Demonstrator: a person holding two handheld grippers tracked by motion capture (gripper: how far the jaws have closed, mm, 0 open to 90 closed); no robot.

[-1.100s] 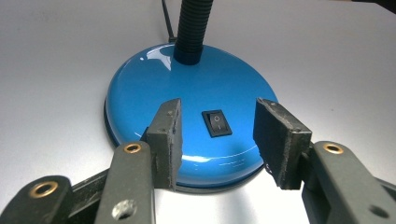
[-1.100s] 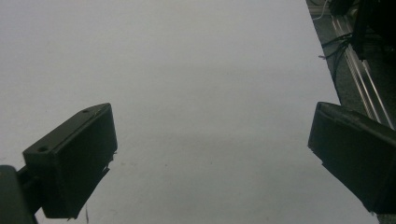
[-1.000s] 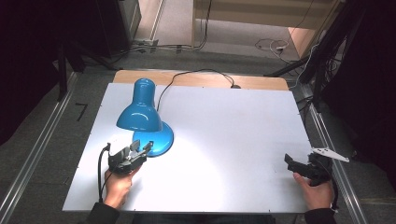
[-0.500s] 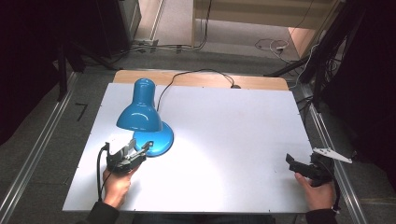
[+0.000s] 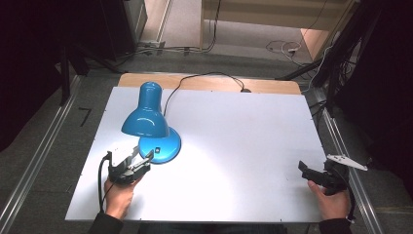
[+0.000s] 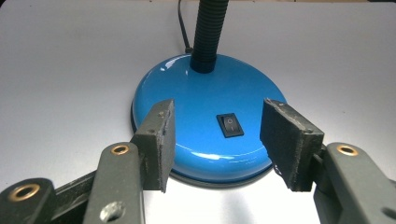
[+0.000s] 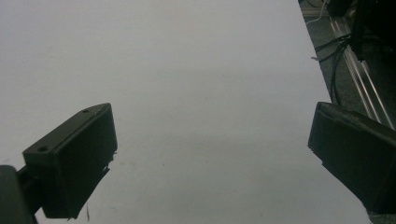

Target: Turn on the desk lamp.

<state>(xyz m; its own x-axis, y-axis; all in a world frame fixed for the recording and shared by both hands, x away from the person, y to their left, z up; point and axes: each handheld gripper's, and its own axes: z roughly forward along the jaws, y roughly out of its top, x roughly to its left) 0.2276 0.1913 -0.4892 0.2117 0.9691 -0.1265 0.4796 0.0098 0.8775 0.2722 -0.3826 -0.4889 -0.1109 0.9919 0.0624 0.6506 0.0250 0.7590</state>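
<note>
Straight ahead of the left gripper (image 5: 141,157), right at its tips: round base (image 6: 205,116) of the blue desk lamp (image 5: 151,129), standing at the left of the white table (image 5: 243,126). Black rocker switch (image 6: 230,126) on the near slope of that base, centred between the 2 pads and slightly right of the midline in the left gripper view. Long axis of the switch running away from the gripper, toward the ribbed neck (image 6: 209,32).

Left jaws about half open, just widened a little, flanking the switch and gripping nothing. Far nearer than the right gripper (image 5: 304,170), resting well apart at the table's right edge, jaws spread wide and empty over bare table.

Hard to tell whether the pads touch the glossy base or hover just above. Shade (image 5: 145,122) cut off at the top in the left gripper view; bulb hidden under it. Switch markings too small to read. Cord (image 5: 195,80) lost behind the table's back edge.
</note>
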